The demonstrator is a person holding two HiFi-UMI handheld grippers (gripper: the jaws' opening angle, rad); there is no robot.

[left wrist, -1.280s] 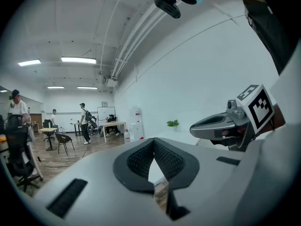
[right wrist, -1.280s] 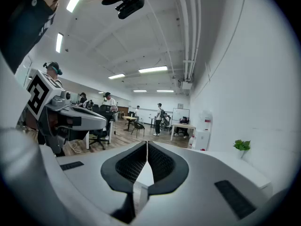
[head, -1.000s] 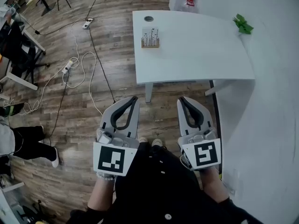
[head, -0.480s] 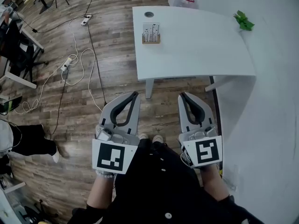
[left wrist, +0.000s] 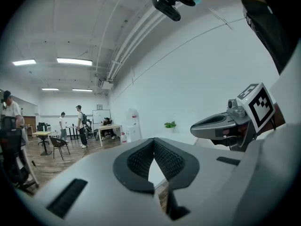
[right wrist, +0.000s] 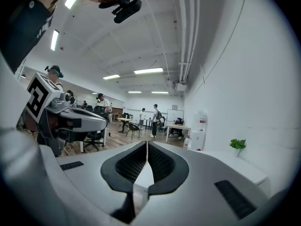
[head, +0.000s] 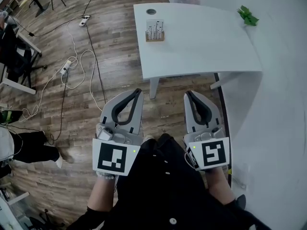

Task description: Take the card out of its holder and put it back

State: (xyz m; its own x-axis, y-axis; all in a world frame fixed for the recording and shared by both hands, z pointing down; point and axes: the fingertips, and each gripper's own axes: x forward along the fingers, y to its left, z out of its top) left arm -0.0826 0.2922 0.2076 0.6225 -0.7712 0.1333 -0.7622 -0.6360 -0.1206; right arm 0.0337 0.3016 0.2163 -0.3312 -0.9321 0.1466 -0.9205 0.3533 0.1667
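Wooden holder point(head: 154, 39) stands near the left edge of the smooth white table point(head: 206, 42), the pale, dark-printed card point(head: 154, 28) upright in it. Left gripper point(head: 137, 93) and right gripper point(head: 189, 94), both lined in ribbed black, have their jaws pressed together on nothing, well apart from it.

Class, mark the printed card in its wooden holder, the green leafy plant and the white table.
printed card point(head: 154, 29), head view, middle of its face.
green leafy plant point(head: 247, 16), head view, its leaves.
white table point(head: 206, 47), head view, bare top.

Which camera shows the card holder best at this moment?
The head view: the card holder stands in plain sight on the white table, near its edge at the picture's left. Neither gripper view shows the holder at all.
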